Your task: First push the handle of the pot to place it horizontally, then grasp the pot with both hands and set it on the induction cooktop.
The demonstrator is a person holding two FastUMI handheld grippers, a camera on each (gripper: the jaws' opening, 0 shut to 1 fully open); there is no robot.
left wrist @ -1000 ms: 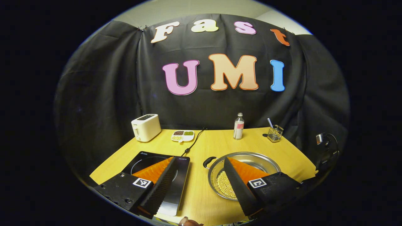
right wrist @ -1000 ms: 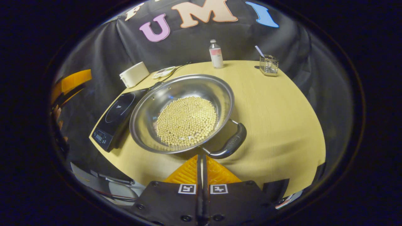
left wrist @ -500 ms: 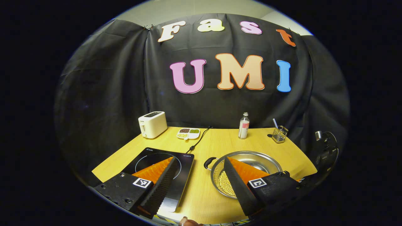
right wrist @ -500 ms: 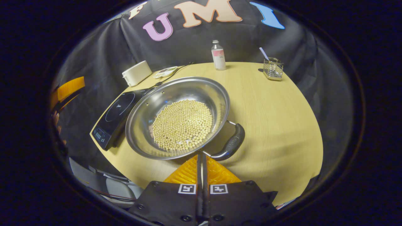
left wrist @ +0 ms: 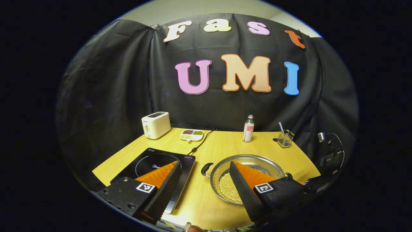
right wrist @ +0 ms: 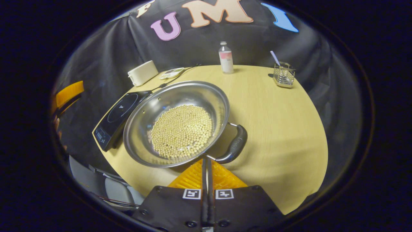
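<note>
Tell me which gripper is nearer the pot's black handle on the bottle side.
Right. The right gripper sits shut just beside that handle; the left gripper hangs open, farther back, between cooktop and pot.

Shiny metal pot (right wrist: 151, 122) — wood-grain table (right wrist: 273, 112)

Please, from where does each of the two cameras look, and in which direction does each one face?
Left gripper view: rides on the open left gripper, low at the table's near edge, facing the back wall across the induction cooktop and pot; its two spread fingers and a fingertip show.
Right gripper view: rides on the shut right gripper, above the table's near right, looking down at the pot by its handle; its closed fingers show.
Shared: pot, cooktop, toaster, bottle, wire holder.
</note>
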